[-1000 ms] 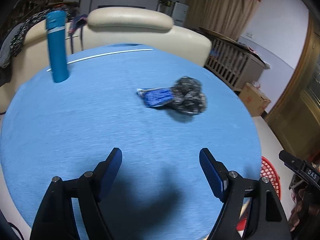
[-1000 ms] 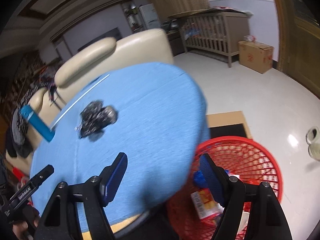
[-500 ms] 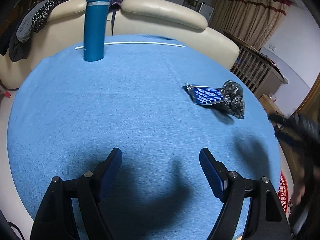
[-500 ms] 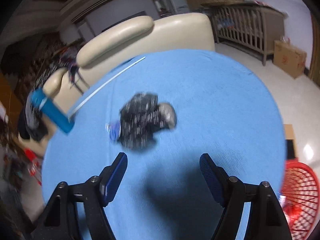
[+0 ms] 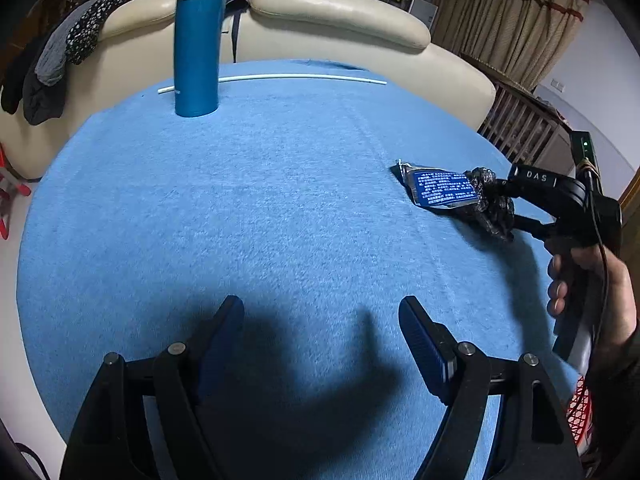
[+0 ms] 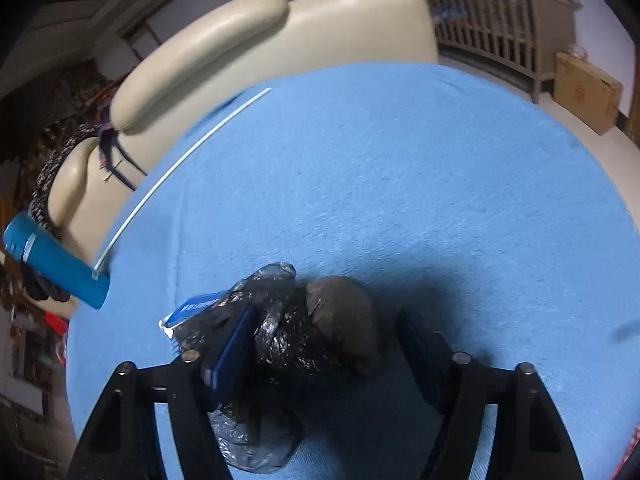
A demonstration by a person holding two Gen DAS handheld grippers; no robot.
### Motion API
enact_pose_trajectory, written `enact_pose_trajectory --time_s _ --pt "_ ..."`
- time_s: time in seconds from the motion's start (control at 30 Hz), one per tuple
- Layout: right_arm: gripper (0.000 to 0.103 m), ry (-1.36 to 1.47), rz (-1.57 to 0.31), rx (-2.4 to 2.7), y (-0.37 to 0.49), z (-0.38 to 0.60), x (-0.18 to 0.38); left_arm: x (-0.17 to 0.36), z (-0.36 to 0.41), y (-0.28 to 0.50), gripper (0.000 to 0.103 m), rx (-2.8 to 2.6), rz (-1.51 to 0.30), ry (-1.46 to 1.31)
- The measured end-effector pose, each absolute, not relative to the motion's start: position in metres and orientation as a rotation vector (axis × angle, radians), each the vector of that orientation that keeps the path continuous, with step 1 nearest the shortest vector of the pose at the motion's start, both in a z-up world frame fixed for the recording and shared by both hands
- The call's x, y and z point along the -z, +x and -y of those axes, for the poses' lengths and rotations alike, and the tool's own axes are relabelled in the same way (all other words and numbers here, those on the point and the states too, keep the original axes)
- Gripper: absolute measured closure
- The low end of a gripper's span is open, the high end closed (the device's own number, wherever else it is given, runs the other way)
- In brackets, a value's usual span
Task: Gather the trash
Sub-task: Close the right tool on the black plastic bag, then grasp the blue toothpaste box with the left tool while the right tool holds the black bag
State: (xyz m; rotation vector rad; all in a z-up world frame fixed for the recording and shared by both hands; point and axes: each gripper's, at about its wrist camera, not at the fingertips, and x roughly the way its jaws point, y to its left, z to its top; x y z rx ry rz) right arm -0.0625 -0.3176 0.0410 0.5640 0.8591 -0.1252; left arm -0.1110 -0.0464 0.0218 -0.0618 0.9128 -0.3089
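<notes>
1. The right claw (image 6: 320,344) sits low in its own view, straddling a crumpled black plastic bag (image 6: 288,332). Its jaws have just been closing; the left pad touches the bag, the right pad stands clear, so nothing is clamped.
2. A blue packet (image 6: 192,307) pokes out from under the bag, mostly hidden.
3. The left claw (image 5: 320,340) hangs released over bare blue tablecloth (image 5: 240,208).
4. At the lower right edge of the left view, a sliver of red basket (image 5: 580,412) shows; its contents are cut off.
5. A blue bottle (image 5: 198,40) stands upper left.
</notes>
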Motion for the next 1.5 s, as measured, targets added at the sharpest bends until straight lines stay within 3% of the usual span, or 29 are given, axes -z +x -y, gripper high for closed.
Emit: enact_pose_trajectory --time_s 0.1,0.27,0.6,0.73,1.07,1.1,1.13,1.17,1.5 --pt "0.057 0.515 -0.857 0.073 -0.063 0.311 -0.048 -0.022 0.057 -0.104 0.023 0.317 -0.92 -0.044" --pt "0.064 0.478 -0.847 -0.008 -0.076 0.304 -0.05 -0.026 0.079 -0.093 0.023 0.332 -0.915 -0.017" --pt "0.066 0.595 -0.8 -0.033 -0.138 0.33 -0.048 -0.044 0.123 -0.071 0.022 0.381 -0.871 0.024" --pt "0.066 0.656 -0.794 -0.013 -0.162 0.345 -0.039 -0.045 0.158 -0.05 0.017 0.437 -0.877 0.027" --pt "0.066 0.709 -0.778 -0.002 -0.186 0.36 -0.034 -0.003 0.22 0.006 0.015 0.413 -1.013 0.17" --pt "0.066 0.708 -0.777 -0.004 -0.186 0.36 -0.034 -0.004 0.218 0.005 0.019 0.419 -0.983 0.168" --pt "0.066 0.708 -0.776 -0.006 -0.186 0.36 -0.034 -0.005 0.216 0.004 0.036 0.434 -0.972 0.168" --pt "0.066 0.709 -0.775 -0.007 -0.185 0.36 -0.034 -0.007 0.215 0.003 0.042 0.439 -0.969 0.169" --pt "0.069 0.711 -0.762 -0.016 -0.189 0.353 -0.041 -0.031 0.177 -0.041 0.041 0.449 -0.918 0.116"
